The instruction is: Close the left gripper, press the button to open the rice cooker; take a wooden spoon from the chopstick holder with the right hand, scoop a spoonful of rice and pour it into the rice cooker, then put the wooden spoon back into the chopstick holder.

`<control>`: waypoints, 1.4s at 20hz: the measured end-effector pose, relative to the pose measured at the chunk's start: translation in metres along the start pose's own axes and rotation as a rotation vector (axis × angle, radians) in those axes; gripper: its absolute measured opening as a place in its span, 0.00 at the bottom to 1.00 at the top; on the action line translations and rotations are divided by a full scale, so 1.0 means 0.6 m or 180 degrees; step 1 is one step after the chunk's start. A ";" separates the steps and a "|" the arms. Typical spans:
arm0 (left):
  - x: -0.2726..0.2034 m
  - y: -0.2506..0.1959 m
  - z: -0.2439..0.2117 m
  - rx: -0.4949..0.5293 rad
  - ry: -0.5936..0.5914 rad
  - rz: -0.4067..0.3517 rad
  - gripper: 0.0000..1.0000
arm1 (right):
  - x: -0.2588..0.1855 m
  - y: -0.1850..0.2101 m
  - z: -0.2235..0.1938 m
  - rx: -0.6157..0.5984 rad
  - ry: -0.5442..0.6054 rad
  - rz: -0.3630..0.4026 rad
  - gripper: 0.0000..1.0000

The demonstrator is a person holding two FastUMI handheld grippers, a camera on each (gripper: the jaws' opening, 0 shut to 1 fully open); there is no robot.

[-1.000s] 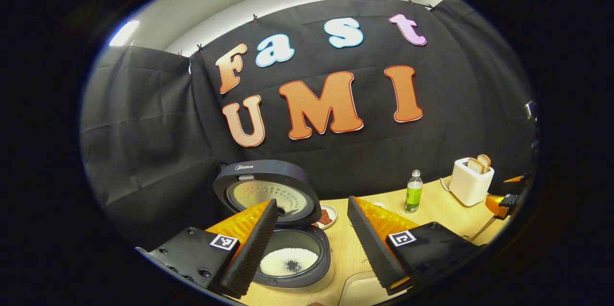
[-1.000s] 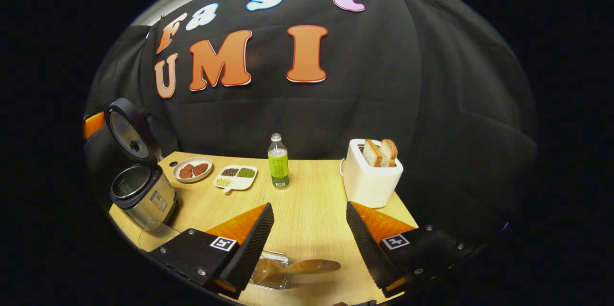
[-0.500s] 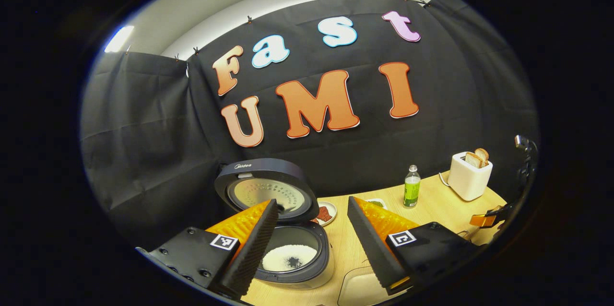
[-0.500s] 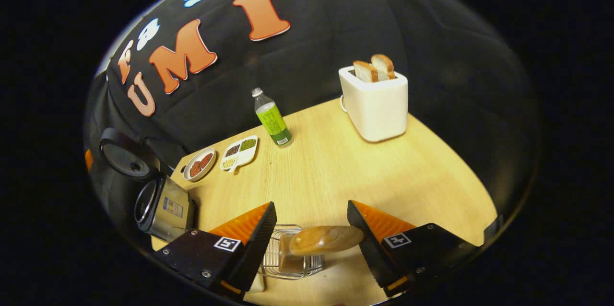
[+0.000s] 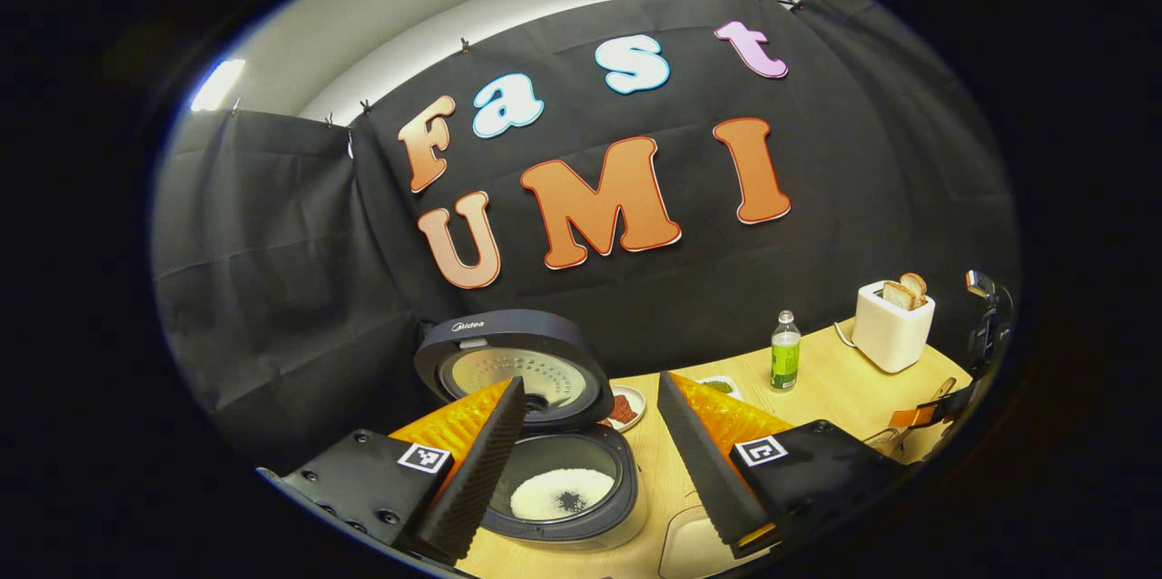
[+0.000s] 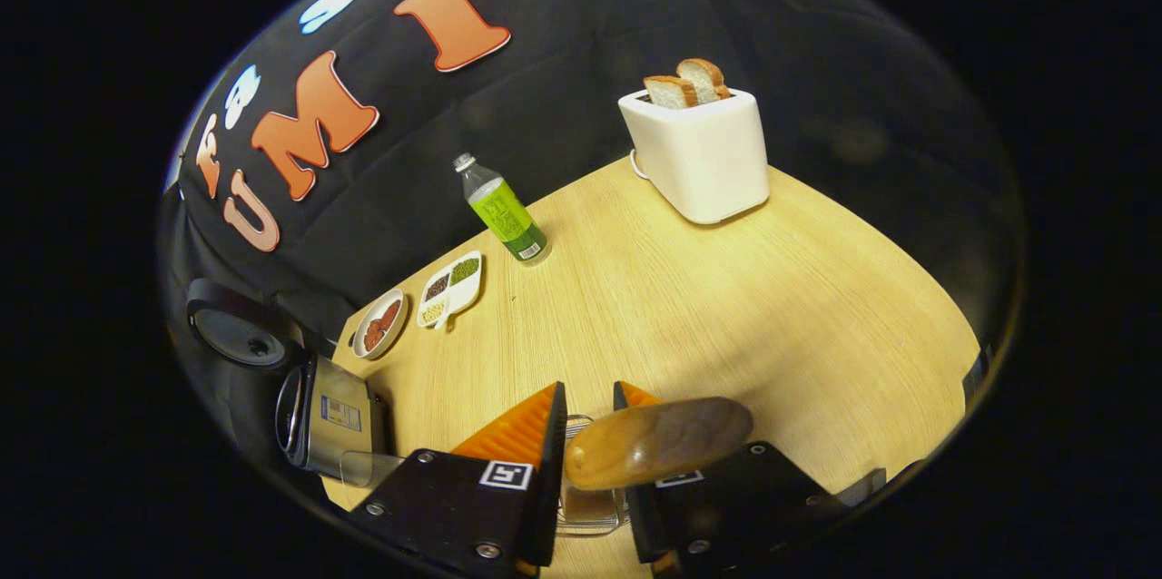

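Reading the printed matter first, we find a small pale brand mark on the rim of the raised lid [image 5: 508, 359] of the rice cooker [image 5: 622, 479] in the left gripper view. In the right gripper view a rectangular sticker [image 6: 339, 413] sits on the cooker's metal side, its text too small to make out. The bottle [image 6: 502, 211] wears a green label with a barcode near its base, also too small to make out. Each gripper finger carries a square black-and-white marker tag.

We record the left gripper [image 5: 590, 381] with its fingers spread wide, touching nothing and holding nothing. It hangs above the open cooker, whose pot holds white rice [image 5: 554, 497] with a dark speck at its middle.

We record the right gripper [image 6: 588, 390] with its fingers drawn close, leaving a narrow gap. The wooden spoon [image 6: 658, 443] stands in that gap, its bowl uppermost and lying across the front of the right-side finger. Its handle runs down out of sight towards the wire chopstick holder [image 6: 590, 511] just below the fingers. We cannot tell whether both fingers press on the handle.

On the table [image 6: 772, 307] we note a white toaster [image 6: 699, 152] with two bread slices [image 6: 685, 82] standing in its slots. The bottle stands near the back edge. A divided dish [image 6: 451, 287] of grains lies just beside a round plate [image 6: 379, 323]. The cooker stands at the table's left end, well apart from the toaster.
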State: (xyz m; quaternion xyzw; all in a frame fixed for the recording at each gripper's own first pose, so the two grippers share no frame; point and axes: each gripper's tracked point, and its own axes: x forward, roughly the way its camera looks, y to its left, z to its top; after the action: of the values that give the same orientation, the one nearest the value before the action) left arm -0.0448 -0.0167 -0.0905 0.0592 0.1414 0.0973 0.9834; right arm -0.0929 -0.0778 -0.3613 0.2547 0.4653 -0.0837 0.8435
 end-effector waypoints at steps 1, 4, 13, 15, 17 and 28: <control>-0.002 0.002 -0.003 -0.0008 0.0005 -0.0002 1.00 | -0.003 0.001 -0.001 -0.0007 -0.0024 -0.0019 0.22; 0.002 0.013 0.000 0.0028 -0.0040 0.0018 1.00 | -0.008 0.012 0.005 -0.0175 -0.0181 0.0001 0.22; 0.008 0.034 -0.013 -0.0089 -0.0045 -0.0042 0.92 | -0.068 0.078 0.030 -0.0398 -0.0637 0.0257 0.19; 0.008 0.043 -0.014 -0.0110 -0.0059 -0.0056 0.93 | -0.087 0.094 0.048 -0.0432 -0.0763 0.0278 0.17; 0.009 0.054 -0.012 -0.0142 -0.0084 -0.0066 1.00 | -0.111 0.113 0.069 -0.0537 -0.0897 0.0262 0.17; 0.019 0.109 -0.045 -0.0346 -0.0013 -0.0080 1.00 | -0.195 0.301 0.040 -0.0875 -0.0892 0.0782 0.17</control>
State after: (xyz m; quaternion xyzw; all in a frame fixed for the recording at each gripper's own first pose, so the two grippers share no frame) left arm -0.0531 0.0518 -0.1101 0.0041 0.1347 0.0923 0.9866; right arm -0.0714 0.0536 -0.1905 0.1781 0.3161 0.0492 0.9306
